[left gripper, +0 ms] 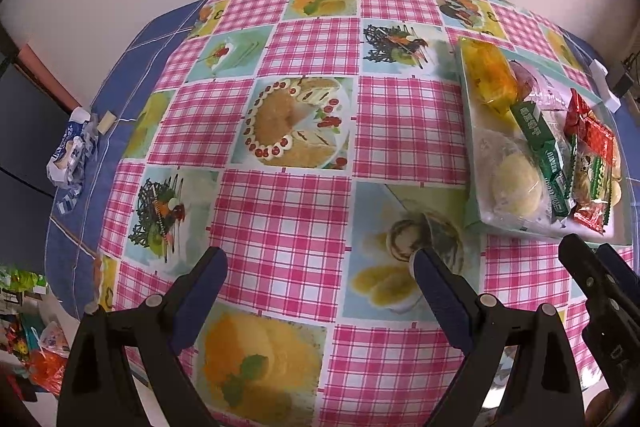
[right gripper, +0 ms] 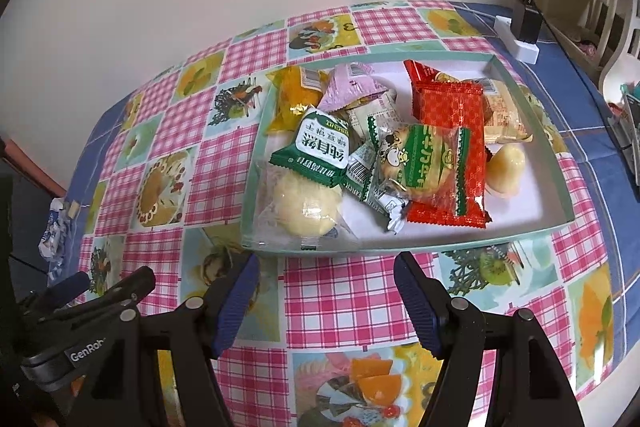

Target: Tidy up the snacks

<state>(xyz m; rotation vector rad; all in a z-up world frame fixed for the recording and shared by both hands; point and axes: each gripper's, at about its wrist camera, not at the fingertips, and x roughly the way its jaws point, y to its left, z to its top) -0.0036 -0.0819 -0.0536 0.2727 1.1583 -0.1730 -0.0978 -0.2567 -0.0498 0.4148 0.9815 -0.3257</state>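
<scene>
Both tongs gape empty: left tongs (left gripper: 316, 267) over bare checked cloth mid-frame, right tongs (right gripper: 324, 275) just short of the tray's (right gripper: 400, 245) near rim. Snacks (right gripper: 400, 155) fill the tray, centre frame; desk (right gripper: 580, 79) edge lies beyond.

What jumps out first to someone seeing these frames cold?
The shallow green-rimmed tray heaped with wrapped snacks, sitting on the loud pink-check tablecloth printed with cakes and fruit. In the right wrist view the red packet and the green-and-white packet lie near its middle. Both the left gripper and the right gripper hang open and empty in front of it; a crumpled blue-and-white wrapper lies at the table's far left edge.
</scene>
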